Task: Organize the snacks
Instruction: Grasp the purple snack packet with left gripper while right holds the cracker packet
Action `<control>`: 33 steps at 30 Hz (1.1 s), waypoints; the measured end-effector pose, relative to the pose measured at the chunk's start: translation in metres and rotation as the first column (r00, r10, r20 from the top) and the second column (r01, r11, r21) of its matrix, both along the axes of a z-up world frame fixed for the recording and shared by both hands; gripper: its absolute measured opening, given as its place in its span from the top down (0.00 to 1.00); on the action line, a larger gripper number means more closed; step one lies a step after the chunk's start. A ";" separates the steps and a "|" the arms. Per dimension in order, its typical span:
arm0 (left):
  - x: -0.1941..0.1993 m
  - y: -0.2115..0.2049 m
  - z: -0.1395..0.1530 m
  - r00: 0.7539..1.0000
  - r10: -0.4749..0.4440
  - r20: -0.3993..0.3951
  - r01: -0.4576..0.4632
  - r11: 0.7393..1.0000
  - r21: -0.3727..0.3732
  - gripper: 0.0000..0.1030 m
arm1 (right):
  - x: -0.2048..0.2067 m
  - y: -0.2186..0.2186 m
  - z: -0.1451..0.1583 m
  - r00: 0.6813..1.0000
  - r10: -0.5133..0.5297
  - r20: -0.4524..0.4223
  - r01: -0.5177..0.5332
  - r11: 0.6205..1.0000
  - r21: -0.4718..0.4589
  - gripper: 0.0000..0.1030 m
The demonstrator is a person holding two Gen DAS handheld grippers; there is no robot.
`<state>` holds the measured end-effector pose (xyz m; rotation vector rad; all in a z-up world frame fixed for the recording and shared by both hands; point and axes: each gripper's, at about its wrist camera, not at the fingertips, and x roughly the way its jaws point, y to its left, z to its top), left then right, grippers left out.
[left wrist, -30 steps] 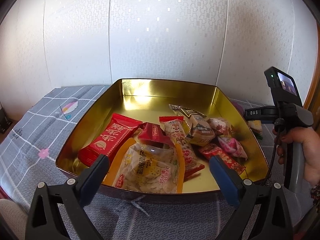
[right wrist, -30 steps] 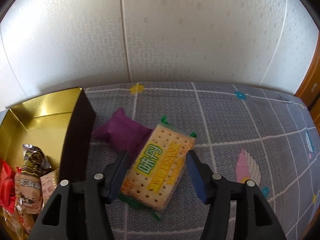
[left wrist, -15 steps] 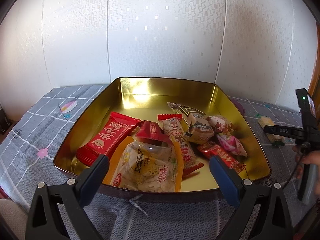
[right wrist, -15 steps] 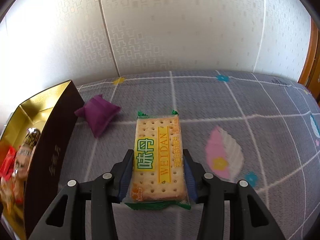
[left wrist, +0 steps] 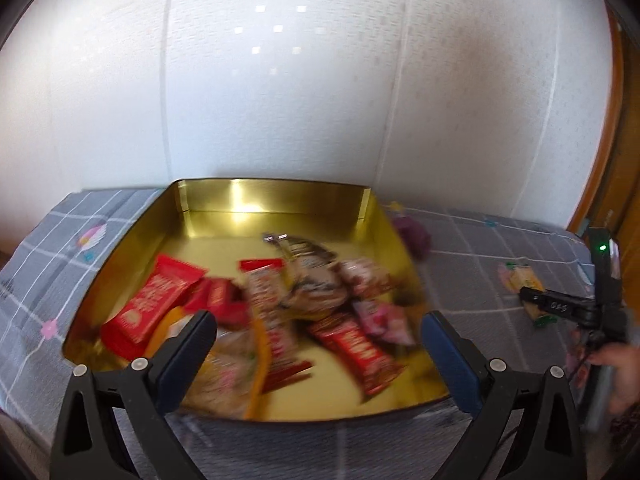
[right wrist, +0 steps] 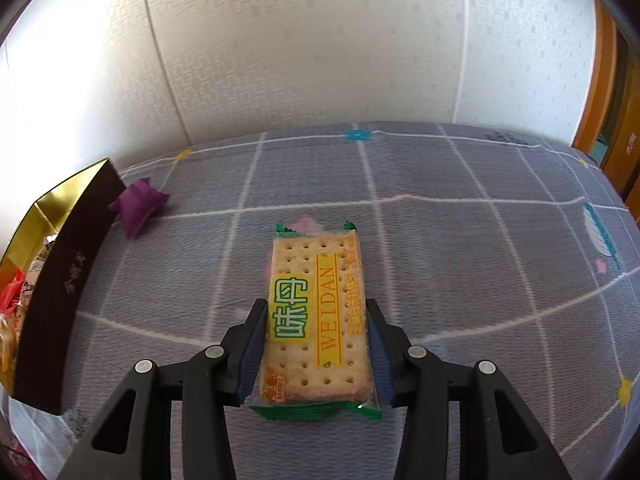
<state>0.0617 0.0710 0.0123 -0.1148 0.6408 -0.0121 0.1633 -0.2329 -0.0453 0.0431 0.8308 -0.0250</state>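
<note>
Two blue pads of the right gripper (right wrist: 316, 344) clamp the cracker packet (right wrist: 316, 316). A purple pouch (right wrist: 138, 204) lies at ten o'clock, beside the gold tin (right wrist: 56, 288). The left gripper (left wrist: 320, 356) hangs wide open over the tin's snacks (left wrist: 280, 304).

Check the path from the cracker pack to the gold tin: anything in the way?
Only the tin's dark side wall, which the cracker pack, clamped in the right hand-held gripper, must clear. The purple packet lies farther back.
</note>
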 end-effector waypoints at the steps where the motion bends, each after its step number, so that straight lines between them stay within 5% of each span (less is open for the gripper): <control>1: 0.005 -0.009 0.004 1.000 -0.023 -0.002 0.023 1.000 -0.003 0.01 | 0.000 -0.003 -0.001 1.000 -0.012 0.011 0.012 1.000 -0.009 0.54; 11: 0.075 -0.099 0.025 0.983 -0.174 -0.063 0.176 0.984 0.023 0.01 | -0.002 -0.027 0.004 0.990 -0.142 0.004 0.142 0.989 -0.048 0.54; 13: 0.093 -0.111 0.022 0.979 -0.180 -0.091 0.182 0.983 0.019 0.08 | -0.003 -0.034 0.004 0.987 -0.159 0.000 0.159 0.987 -0.023 0.54; 20: 0.166 -0.132 0.003 0.972 -0.094 -0.215 0.102 0.994 0.026 0.36 | -0.005 -0.037 0.004 0.986 -0.169 -0.001 0.169 0.986 -0.002 0.54; 24: 0.197 -0.136 -0.014 0.953 -0.033 -0.302 0.031 0.999 -0.014 0.39 | -0.004 -0.041 0.003 0.985 -0.174 -0.005 0.174 0.985 0.022 0.54; 33: 0.229 -0.138 -0.037 0.923 0.107 -0.369 -0.102 0.994 0.033 0.39 | -0.006 -0.044 0.003 0.983 -0.182 -0.010 0.182 0.982 0.057 0.54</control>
